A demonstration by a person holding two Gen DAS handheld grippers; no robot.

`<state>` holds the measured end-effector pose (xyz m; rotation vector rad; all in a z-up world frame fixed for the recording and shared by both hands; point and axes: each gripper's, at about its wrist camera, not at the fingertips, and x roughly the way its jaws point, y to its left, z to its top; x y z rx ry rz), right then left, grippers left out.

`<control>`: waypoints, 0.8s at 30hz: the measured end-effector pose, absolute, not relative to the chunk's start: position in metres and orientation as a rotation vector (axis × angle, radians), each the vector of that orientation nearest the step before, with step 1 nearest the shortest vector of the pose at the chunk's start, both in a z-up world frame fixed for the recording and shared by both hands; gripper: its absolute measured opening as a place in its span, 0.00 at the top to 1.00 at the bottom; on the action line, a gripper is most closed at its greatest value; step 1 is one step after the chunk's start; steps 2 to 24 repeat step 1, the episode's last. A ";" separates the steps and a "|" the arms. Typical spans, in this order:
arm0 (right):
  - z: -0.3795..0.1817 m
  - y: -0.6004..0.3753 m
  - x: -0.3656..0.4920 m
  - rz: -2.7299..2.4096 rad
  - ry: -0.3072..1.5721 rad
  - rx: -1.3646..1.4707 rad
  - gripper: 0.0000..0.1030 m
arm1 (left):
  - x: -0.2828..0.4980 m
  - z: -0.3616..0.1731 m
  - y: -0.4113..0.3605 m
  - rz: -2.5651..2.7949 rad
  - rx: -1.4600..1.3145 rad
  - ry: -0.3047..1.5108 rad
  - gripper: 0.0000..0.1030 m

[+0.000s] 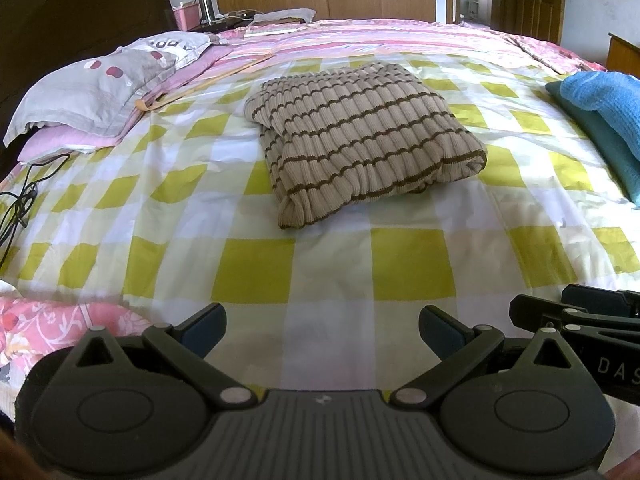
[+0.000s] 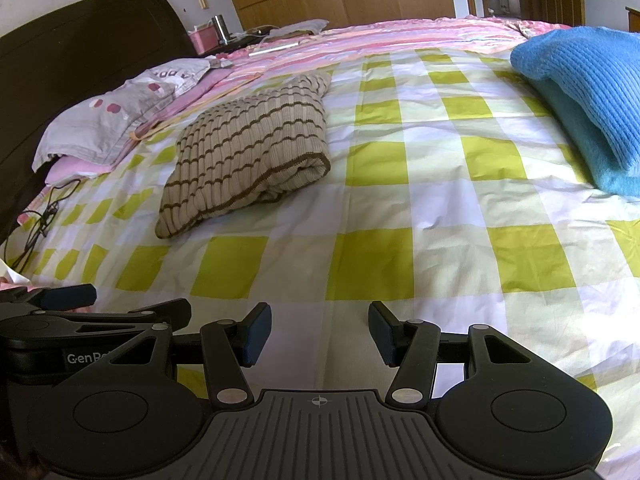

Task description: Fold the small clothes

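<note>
Left gripper [image 1: 322, 330] and right gripper [image 2: 320, 334] hovering side by side over checked bedsheet [image 1: 332, 264], jaws spread wide, holding nothing. Beyond them, folded striped sweater [image 1: 362, 140] lying mid-bed, untouched. Blue knit [image 2: 588, 80] sitting far right; pillow [image 1: 96, 88] resting by headboard [image 2: 80, 40].

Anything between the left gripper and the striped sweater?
Nothing visible. The left gripper is open, empty and low over the checked bedsheet; only bare sheet lies between it and the folded striped sweater. The right gripper sits beside it, off the path.
</note>
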<state>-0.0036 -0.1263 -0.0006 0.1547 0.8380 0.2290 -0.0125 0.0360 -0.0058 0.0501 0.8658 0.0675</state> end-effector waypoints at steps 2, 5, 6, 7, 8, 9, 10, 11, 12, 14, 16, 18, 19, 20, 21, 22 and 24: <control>-0.001 -0.127 -0.004 0.230 0.838 0.156 0.47 | -0.012 -0.006 0.036 0.070 0.051 0.869 0.00; -0.001 -0.127 -0.004 0.230 0.838 0.156 0.47 | -0.012 -0.006 0.036 0.070 0.051 0.869 0.00; -0.001 -0.127 -0.004 0.230 0.838 0.156 0.47 | -0.012 -0.006 0.036 0.070 0.051 0.869 0.00; -0.001 -0.127 -0.004 0.230 0.838 0.156 0.47 | -0.012 -0.006 0.036 0.070 0.051 0.869 0.00; -0.001 -0.127 -0.004 0.230 0.838 0.156 0.47 | -0.012 -0.006 0.036 0.070 0.051 0.869 0.00; -0.001 -0.127 -0.004 0.230 0.838 0.156 0.47 | -0.012 -0.006 0.036 0.070 0.051 0.869 0.00; -0.001 -0.127 -0.004 0.230 0.838 0.156 0.47 | -0.012 -0.006 0.036 0.070 0.051 0.869 0.00; -0.001 -0.127 -0.004 0.230 0.838 0.156 0.47 | -0.012 -0.006 0.036 0.070 0.051 0.869 0.00; -0.001 -0.127 -0.004 0.230 0.838 0.156 0.47 | -0.012 -0.006 0.036 0.070 0.051 0.869 0.00; -0.001 -0.127 -0.004 0.230 0.838 0.156 0.47 | -0.012 -0.006 0.036 0.070 0.051 0.869 0.00; -0.001 -0.127 -0.004 0.230 0.838 0.156 0.47 | -0.012 -0.006 0.036 0.070 0.051 0.869 0.00; -0.001 -0.127 -0.004 0.230 0.838 0.156 0.47 | -0.012 -0.006 0.036 0.070 0.051 0.869 0.00; -0.001 -0.127 -0.004 0.230 0.838 0.156 0.47 | -0.012 -0.006 0.036 0.070 0.051 0.869 0.00; -0.001 -0.127 -0.004 0.230 0.838 0.156 0.47 | -0.012 -0.006 0.036 0.070 0.051 0.869 0.00; -0.001 -0.127 -0.004 0.230 0.838 0.156 0.47 | -0.012 -0.006 0.036 0.070 0.051 0.869 0.00; -0.001 -0.127 -0.004 0.230 0.838 0.156 0.47 | -0.012 -0.006 0.036 0.070 0.051 0.869 0.00; -0.001 -0.127 -0.004 0.230 0.838 0.156 0.47 | -0.012 -0.006 0.036 0.070 0.051 0.869 0.00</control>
